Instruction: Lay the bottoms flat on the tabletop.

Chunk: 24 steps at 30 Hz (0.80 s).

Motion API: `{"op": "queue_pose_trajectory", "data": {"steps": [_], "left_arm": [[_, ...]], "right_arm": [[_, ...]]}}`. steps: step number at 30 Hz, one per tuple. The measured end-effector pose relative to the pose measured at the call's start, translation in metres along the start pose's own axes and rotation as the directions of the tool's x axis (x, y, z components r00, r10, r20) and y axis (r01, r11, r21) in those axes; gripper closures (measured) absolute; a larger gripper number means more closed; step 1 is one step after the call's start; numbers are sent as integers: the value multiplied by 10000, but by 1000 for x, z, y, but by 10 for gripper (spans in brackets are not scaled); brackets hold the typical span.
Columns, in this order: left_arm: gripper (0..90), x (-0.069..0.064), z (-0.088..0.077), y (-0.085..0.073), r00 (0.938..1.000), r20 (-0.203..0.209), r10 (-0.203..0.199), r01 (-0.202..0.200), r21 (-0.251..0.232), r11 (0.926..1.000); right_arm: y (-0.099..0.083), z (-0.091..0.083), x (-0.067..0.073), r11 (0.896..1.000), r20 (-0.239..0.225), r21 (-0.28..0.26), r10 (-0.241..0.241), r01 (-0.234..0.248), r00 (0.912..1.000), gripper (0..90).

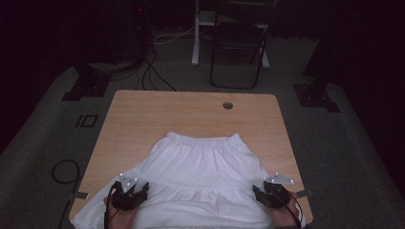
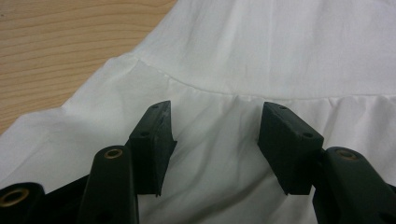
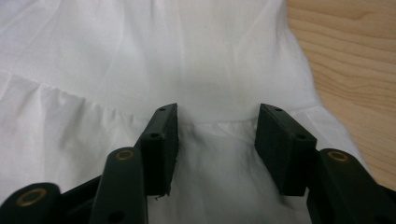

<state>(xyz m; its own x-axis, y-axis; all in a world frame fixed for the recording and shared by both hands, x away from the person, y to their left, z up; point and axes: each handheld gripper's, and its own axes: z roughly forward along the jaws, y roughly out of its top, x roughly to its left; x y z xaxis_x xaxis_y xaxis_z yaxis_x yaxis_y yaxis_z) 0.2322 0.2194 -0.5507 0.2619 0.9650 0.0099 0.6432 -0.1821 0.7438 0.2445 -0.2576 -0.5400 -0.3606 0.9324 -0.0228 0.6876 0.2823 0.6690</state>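
a: left gripper [image 1: 138, 191] and right gripper [image 1: 263, 193] hover with jaws apart over the white skirt [image 1: 200, 171], one at each side of its lower tier, gripping nothing.
b: progress?
a: skirt lies spread flat on the wooden table [image 1: 191, 114]; folding looks unstarted. beyond the skirt, a folding chair [image 1: 239, 47] on dim grey carpet.

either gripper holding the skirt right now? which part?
Nothing held. Left gripper and right gripper both hover open over the skirt near its lower seam, one at each side.
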Motion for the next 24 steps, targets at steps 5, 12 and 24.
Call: {"op": "queue_pose_trajectory", "data": {"steps": [5, 12, 24], "left_arm": [[419, 1, 1, 2, 10000, -29, 52, -52, 86, 9999], [420, -2, 4, 10, 9987, -188, 467, -465, 93, 9989], [416, -3, 16, 19, 9977, 87, 675, -677, 147, 9976]], "right_arm": [[3, -6, 0, 9992, -158, -313, 246, -251, 9996, 431], [-1, -14, 0, 9979, 265, -651, 68, -50, 9996, 407], [-3, -25, -4, 9985, 381, -508, -169, 188, 9991, 407]]}}
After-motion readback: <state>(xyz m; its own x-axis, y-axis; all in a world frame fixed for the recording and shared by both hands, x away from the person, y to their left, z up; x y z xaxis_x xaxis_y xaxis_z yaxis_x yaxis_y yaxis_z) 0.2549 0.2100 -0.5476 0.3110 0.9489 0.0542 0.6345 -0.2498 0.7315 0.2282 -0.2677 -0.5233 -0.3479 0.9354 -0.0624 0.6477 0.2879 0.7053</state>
